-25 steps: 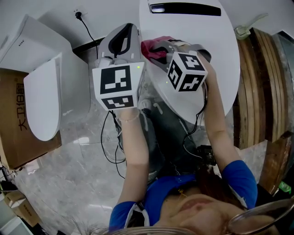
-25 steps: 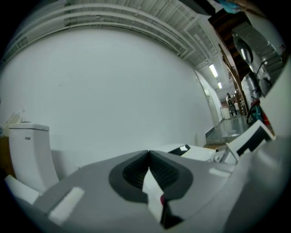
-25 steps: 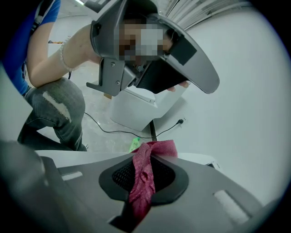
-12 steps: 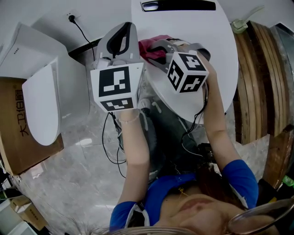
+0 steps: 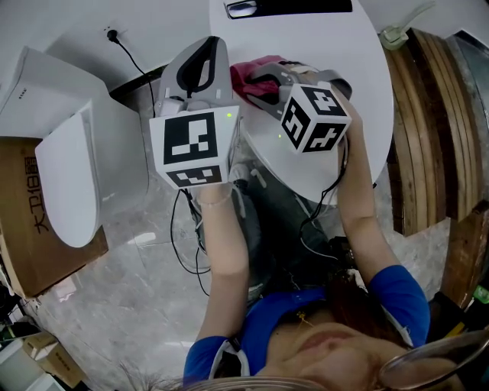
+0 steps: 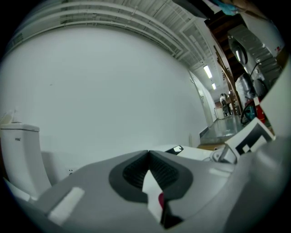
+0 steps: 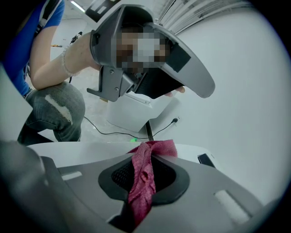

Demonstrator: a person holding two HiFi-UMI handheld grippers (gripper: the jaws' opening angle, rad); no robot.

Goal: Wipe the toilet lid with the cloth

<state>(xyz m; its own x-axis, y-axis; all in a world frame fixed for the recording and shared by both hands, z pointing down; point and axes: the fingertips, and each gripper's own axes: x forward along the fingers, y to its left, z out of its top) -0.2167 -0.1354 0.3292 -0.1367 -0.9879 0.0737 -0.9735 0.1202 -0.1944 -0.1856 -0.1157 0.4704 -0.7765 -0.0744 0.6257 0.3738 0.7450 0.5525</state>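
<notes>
The white toilet lid (image 5: 336, 53) fills the top of the head view. A red cloth (image 5: 250, 70) lies bunched near its left edge, pinched between the jaws of my right gripper (image 5: 258, 85), which rests low over the lid. In the right gripper view the cloth (image 7: 143, 182) hangs out of the shut right gripper (image 7: 148, 155) over the lid (image 7: 77, 150). My left gripper (image 5: 212, 44) hovers just left of the lid's edge, jaws together and holding nothing. In its own view the left gripper (image 6: 148, 154) points at a white wall, with the lid (image 6: 193, 152) to the right.
A second white toilet (image 5: 69, 168) stands at the left beside a cardboard box (image 5: 23, 229). Black cables (image 5: 183, 244) trail over the marble floor from a wall socket (image 5: 111, 32). Wooden boards (image 5: 428, 130) lean at the right. A black panel (image 5: 290, 8) sits at the lid's far end.
The right gripper and its cloth have slid a little further in over the lid from its left edge. The left gripper has stayed beside the lid.
</notes>
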